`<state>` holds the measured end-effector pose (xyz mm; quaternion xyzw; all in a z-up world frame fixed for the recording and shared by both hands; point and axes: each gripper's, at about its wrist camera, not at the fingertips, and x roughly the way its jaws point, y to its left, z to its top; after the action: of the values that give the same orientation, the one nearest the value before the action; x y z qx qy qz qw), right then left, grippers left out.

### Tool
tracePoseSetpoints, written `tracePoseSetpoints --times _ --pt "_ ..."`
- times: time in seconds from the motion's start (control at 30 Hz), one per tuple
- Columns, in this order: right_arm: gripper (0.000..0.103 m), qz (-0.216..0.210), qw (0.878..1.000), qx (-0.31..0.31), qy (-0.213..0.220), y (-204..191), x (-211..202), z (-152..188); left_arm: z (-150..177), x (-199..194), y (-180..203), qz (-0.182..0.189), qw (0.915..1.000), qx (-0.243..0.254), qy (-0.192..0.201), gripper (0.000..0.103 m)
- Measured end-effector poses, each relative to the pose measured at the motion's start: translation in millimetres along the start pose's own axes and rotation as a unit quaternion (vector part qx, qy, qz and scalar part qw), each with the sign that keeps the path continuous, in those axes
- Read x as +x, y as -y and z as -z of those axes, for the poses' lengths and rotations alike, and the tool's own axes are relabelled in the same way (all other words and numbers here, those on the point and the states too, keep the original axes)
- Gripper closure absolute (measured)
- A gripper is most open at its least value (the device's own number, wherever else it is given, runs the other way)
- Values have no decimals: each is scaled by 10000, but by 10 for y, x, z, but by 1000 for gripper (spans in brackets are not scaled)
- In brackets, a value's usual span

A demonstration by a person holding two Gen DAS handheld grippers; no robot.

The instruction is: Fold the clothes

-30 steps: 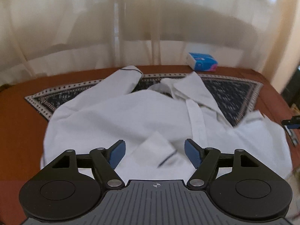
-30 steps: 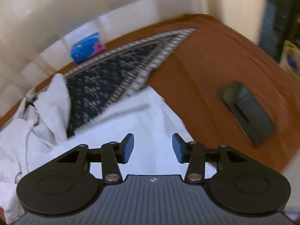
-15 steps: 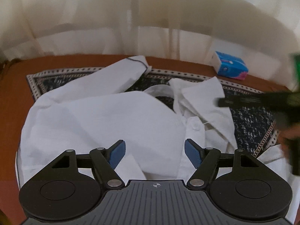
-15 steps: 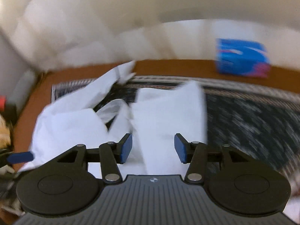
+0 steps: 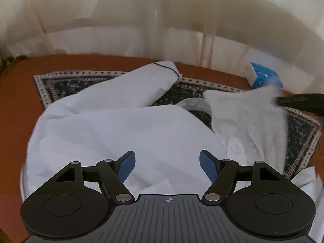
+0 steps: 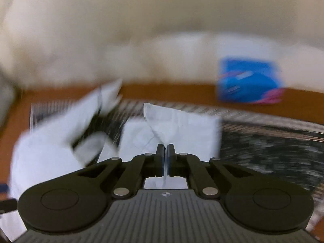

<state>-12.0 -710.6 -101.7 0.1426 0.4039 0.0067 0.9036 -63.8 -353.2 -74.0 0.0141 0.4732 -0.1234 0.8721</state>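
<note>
Between the pads of the right hand-held gripper (image 6: pixel 165 158), a thin edge of the white shirt (image 5: pixel 125 133) was pinched, jaws fully closed on it. That looked like the collar or front-placket area, with a flap of fabric standing up just ahead of the fingertips. Left hand-held gripper (image 5: pixel 167 165) hovered over the shirt body with jaws wide apart and nothing in them, fabric below but no contact I could confirm.

Progress: early. Shirt lay spread and rumpled on the patterned mat (image 5: pixel 299 133) on the brown table (image 5: pixel 18 101). One sleeve (image 5: pixel 141 85) stretched away ahead-left of the left gripper, cuff at the far mat edge. No clean fold was visible yet. My read is that sleeves, sides and the final halving were all left to do, after smoothing.

Surroundings: blue tissue box (image 6: pixel 249 80) sat on the table far ahead-right of the right gripper, well apart from the shirt. Curtain (image 5: pixel 162 20) hung behind the table. Nothing stood on the shirt. Only likely interference was the two grippers crossing: the right one showed as a dark bar at the far right of the left wrist view. Right wrist view was motion-blurred, so fine detail there was uncertain.
</note>
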Motion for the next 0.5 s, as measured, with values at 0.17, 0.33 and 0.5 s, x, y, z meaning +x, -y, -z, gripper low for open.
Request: tracePoseSetpoints --times 0.17,0.33,0.5 --pt "102 637 9863 1408 582 1129 -957 351 -66 138 146 77 9995 314 -61 21" --pt "102 1256 9576 2592 71 1830 -1306 1265 4 346 321 178 9978 599 -226 21" --pt "95 1156 9309 3442 -394 1972 -1331 1809 43 466 501 182 9947 947 -363 21"
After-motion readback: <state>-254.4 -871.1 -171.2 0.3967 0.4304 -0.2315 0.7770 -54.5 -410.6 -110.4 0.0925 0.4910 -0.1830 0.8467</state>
